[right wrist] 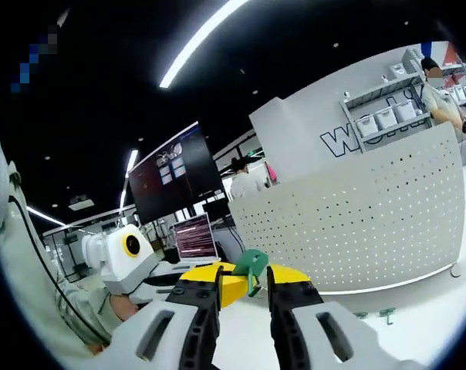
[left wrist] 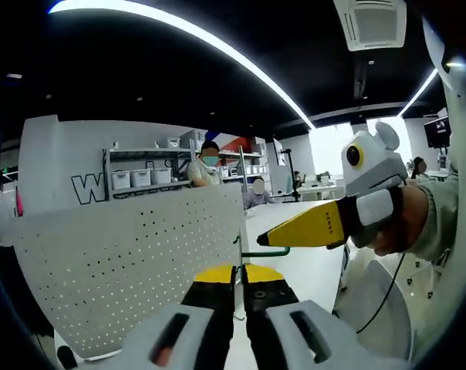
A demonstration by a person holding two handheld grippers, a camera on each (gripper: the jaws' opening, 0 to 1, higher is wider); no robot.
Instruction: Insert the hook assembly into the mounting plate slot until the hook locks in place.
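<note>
White perforated steel dominates both frames: the mounting plate (left wrist: 133, 262) stands upright on the pale surface (left wrist: 310, 266), its rows of small holes facing you. In the left gripper view it takes the left half of the frame, with its right edge running down just above your left gripper (left wrist: 239, 297). That gripper's yellow-tipped jaws stand nearly closed, a thin metal edge caught in the narrow gap between them; whether they truly grip the plate's edge you cannot tell from here. Just to the right, a green hook (left wrist: 270, 251) juts toward the plate's edge, pinched at the tip of your right gripper (left wrist: 265, 240), whose yellow jaws come in from the right with your hand (left wrist: 395, 227) wrapped around the white body behind them. Two people sit beyond the plate before grey shelving (left wrist: 140, 179) stacked with bins.

In the right gripper view, your left gripper's white body (right wrist: 125, 258) with its yellow-ringed knob sits at the left, a laptop (right wrist: 193, 237) and a large dark monitor (right wrist: 175, 181) behind it. At centre, your right gripper (right wrist: 244, 287) holds the green hook assembly (right wrist: 250, 266) between its jaws, drawn in close around it. To the right curves the plate (right wrist: 356, 223), standing apart from the hook, with small green pieces (right wrist: 376, 314) lying on the surface at its foot.
</note>
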